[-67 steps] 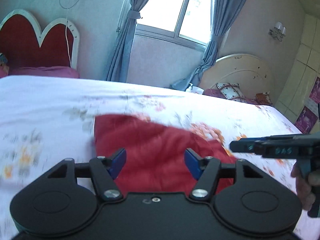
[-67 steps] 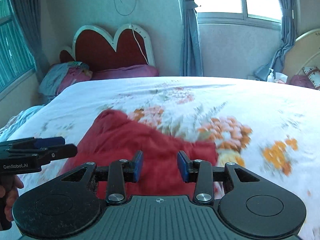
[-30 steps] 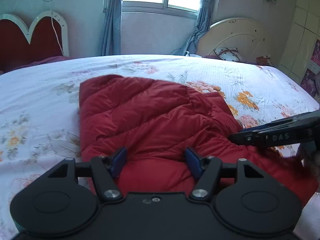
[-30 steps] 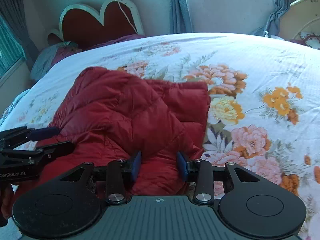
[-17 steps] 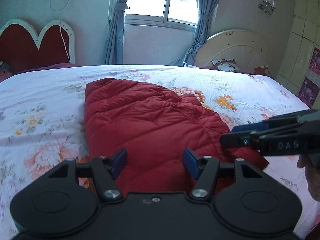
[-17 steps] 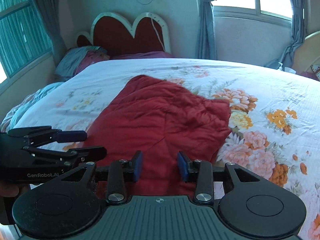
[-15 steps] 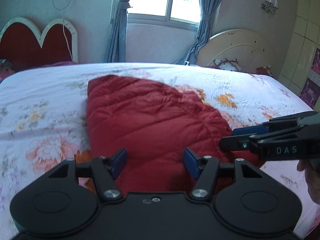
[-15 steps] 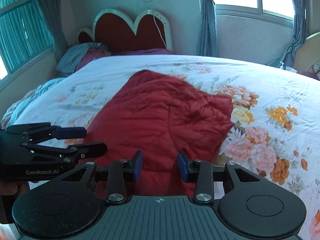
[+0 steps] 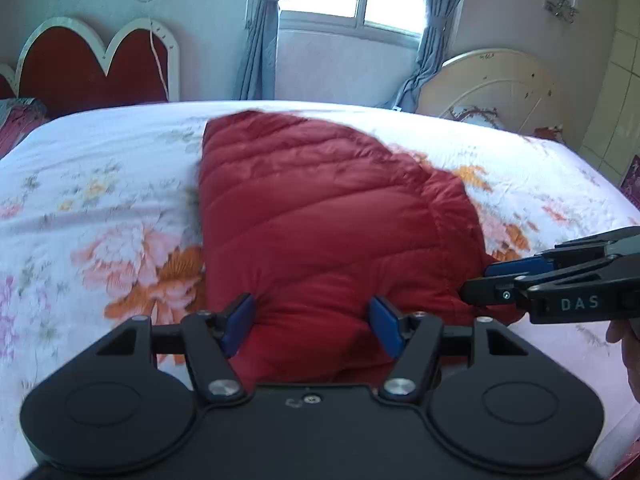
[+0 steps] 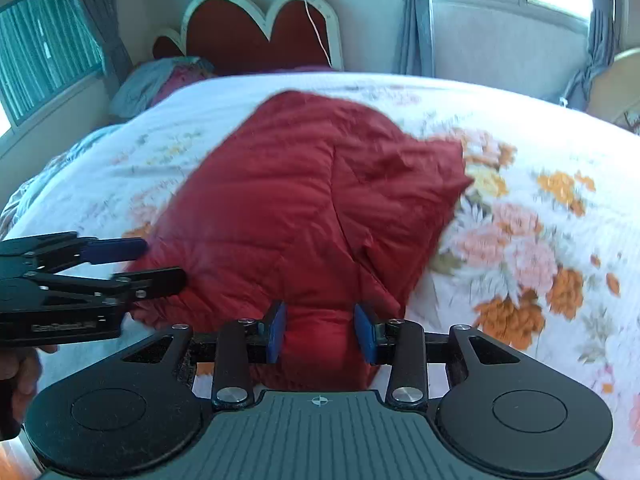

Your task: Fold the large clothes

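Jacket [image 9: 320, 216] first: your red quilted puffer lies spread on the floral bedspread [image 9: 100, 208], and its long axis runs straight away from you, from the near hem under both tools toward the heart-shaped headboard [image 10: 260, 32] and the window wall. That axis is what the coming fold likely turns on, since both grippers sit at the near end and everything else of the garment lies ahead of them.

Your right gripper [image 10: 320, 332] is at the hem's right-hand part; a bunched roll of red fabric fills the gap between its blue pads [image 10: 276, 330], and they look pressed onto it, so you appear to have that part clamped.

Your left gripper [image 9: 312, 326] is at the hem's left-hand part, and its jaws have just been opening. Fabric swells up between them, but the pads [image 9: 238, 322] stand wider and you cannot count on a firm grip there.

Neither hand is clearly nearer; they flank the hem side by side, close together.
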A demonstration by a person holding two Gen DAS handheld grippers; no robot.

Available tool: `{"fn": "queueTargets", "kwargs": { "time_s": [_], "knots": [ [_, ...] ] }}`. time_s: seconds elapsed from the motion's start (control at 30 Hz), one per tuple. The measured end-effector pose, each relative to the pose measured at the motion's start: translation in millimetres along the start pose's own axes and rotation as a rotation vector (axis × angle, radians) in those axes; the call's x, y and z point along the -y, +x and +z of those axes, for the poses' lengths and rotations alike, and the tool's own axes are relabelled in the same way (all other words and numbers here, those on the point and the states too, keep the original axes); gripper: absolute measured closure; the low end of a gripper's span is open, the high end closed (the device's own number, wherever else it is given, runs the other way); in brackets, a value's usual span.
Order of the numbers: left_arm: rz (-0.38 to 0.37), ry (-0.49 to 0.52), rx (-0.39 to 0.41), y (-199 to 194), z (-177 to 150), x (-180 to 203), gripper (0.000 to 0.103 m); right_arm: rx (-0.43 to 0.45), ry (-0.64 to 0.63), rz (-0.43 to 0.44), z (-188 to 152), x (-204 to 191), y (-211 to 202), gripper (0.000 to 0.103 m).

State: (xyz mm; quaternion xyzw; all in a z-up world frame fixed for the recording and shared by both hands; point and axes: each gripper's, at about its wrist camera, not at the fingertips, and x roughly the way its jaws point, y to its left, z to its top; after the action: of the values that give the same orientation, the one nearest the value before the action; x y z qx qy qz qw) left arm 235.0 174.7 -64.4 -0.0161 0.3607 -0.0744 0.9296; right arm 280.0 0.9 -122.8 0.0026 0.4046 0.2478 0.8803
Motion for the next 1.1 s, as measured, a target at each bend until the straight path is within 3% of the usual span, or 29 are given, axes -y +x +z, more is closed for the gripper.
{"fn": "queueTargets", "kwargs": {
  "time_s": [0.2,0.43,0.63,0.67,0.7,0.73,0.77,0.87,1.1],
  "knots": [
    [0.02,0.021,-0.016,4,-1,1,0.04,-0.021,0.004,-0.009,-1,0,8,0.064],
    [0.02,0.015,0.031,-39,-5,13,0.043,0.074,0.005,0.003,-10,-6,-49,0.064],
    [0.014,0.024,0.032,-53,-16,33,0.043,0.077,0.009,-0.02,-25,-8,-67,0.064],
    [0.012,0.031,0.029,-55,-18,38,0.029,0.073,0.0,-0.036,-28,-11,-69,0.064],
    [0.027,0.041,0.034,-58,-21,43,0.0,0.066,-0.009,-0.062,-31,-14,-71,0.061],
    [0.074,0.052,0.06,-63,-25,49,0.002,0.07,-0.014,-0.097,-34,-17,-74,0.019],
    [0.114,0.064,0.078,-67,-29,54,0.0,0.102,-0.022,-0.133,-40,-19,-81,0.002],
    [0.116,0.022,0.049,-78,-33,58,0.0,0.114,-0.029,-0.153,-51,-22,-94,0.001],
    [0.103,-0.032,0.094,-131,-39,70,0.0,0.158,0.029,-0.178,-68,-34,-141,0.0]
  ]
}}
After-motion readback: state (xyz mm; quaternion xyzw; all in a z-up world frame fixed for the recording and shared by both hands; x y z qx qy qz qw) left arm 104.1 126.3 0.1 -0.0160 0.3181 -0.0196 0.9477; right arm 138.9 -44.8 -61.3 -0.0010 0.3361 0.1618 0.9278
